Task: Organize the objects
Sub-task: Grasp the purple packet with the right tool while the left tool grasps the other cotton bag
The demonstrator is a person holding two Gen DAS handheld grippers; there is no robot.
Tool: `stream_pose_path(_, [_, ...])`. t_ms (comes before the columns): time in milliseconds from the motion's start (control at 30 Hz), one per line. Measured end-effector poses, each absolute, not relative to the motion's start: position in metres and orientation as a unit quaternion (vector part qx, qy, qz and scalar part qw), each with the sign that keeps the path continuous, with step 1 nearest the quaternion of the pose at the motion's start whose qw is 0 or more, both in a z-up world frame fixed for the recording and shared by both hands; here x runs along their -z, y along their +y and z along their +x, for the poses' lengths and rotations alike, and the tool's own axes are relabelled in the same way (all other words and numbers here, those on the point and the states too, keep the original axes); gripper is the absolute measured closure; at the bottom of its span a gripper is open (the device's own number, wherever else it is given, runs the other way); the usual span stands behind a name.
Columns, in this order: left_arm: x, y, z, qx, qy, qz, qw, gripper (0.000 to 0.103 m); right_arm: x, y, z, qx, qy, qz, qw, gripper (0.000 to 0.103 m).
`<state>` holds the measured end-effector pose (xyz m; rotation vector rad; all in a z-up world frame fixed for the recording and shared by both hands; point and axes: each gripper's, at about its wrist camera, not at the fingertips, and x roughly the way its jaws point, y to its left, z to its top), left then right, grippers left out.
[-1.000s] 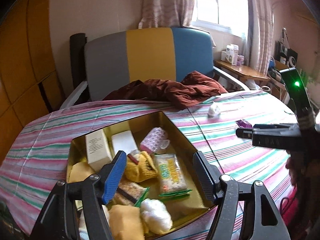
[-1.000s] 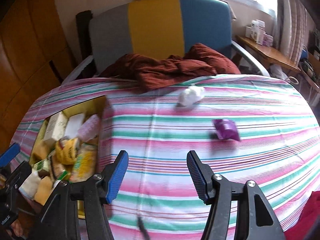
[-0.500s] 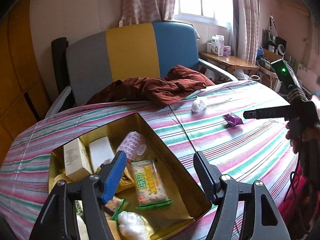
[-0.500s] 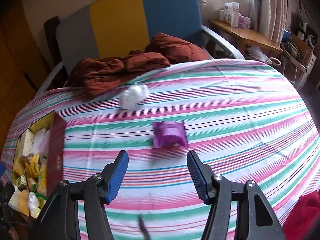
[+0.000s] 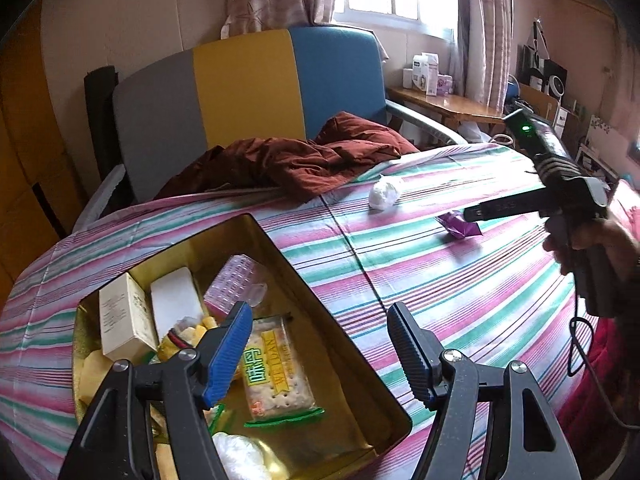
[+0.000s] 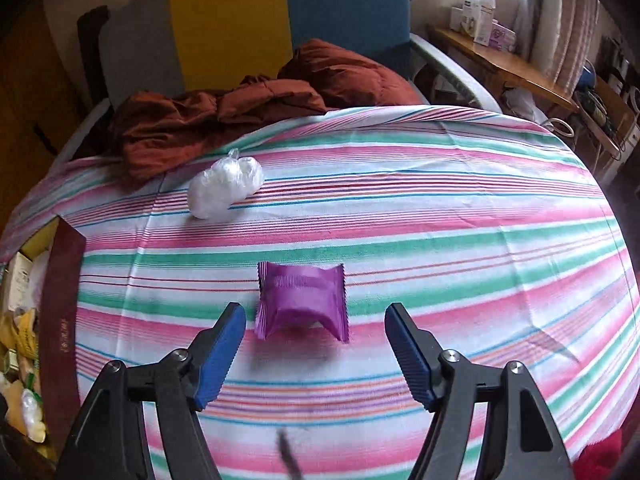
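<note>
A purple wrapped packet (image 6: pixel 303 300) lies on the striped tablecloth just beyond my open right gripper (image 6: pixel 314 354), centred between the jaws; it also shows in the left wrist view (image 5: pixel 458 225). A white plastic-wrapped bundle (image 6: pixel 225 187) lies farther back left. A gold-lined box (image 5: pixel 320 312) holds several snacks: a cracker pack (image 5: pixel 276 372), two white boxes and a pink dotted packet (image 5: pixel 236 284). My left gripper (image 5: pixel 318 350) is open and empty over the box's right edge. The right gripper body (image 5: pixel 560 184) shows at the right of the left wrist view.
A rust-red garment (image 6: pixel 240 108) is heaped at the table's far edge, against a grey, yellow and blue chair (image 5: pixel 248 92). The box's dark red outer wall (image 6: pixel 60 320) stands at the left. A wooden side table (image 5: pixel 448 104) with small boxes stands by the window.
My right gripper has moved forward and right to the purple packet, which now sits just ahead of its open jaws. My left gripper has drifted right over the box's edge.
</note>
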<state>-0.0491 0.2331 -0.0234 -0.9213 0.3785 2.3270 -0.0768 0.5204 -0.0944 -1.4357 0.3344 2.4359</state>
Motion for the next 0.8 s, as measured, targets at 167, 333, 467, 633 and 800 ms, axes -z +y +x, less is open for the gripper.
stream_pose_path(167, [0.026, 0.243, -0.053, -0.874, 0.148, -0.349, 0.304, 0.032, 0.107, 0.524, -0.087, -0.84, 0.135, -0.507, 0.136, 0.03])
stream_pose_path(333, [0.027, 0.253, -0.058, -0.87, 0.145, -0.356, 0.31, 0.032, 0.113, 0.56, -0.078, -0.821, 0.24, -0.49, 0.165, 0.03])
stream_pose_path(467, [0.028, 0.264, -0.062, -0.866, 0.149, -0.357, 0.316, 0.032, 0.119, 0.582, -0.064, -0.789, 0.375, -0.472, 0.12, 0.03])
stream_pose_path(633, [0.029, 0.277, -0.068, -0.863, 0.151, -0.359, 0.321, 0.031, 0.116, 0.575, -0.062, -0.784, 0.398, -0.469, 0.087, 0.03])
stream_pose_path(800, [0.029, 0.287, -0.071, -0.86, 0.154, -0.359, 0.328, 0.031, 0.097, 0.561, -0.071, -0.827, 0.301, -0.459, 0.119, 0.029])
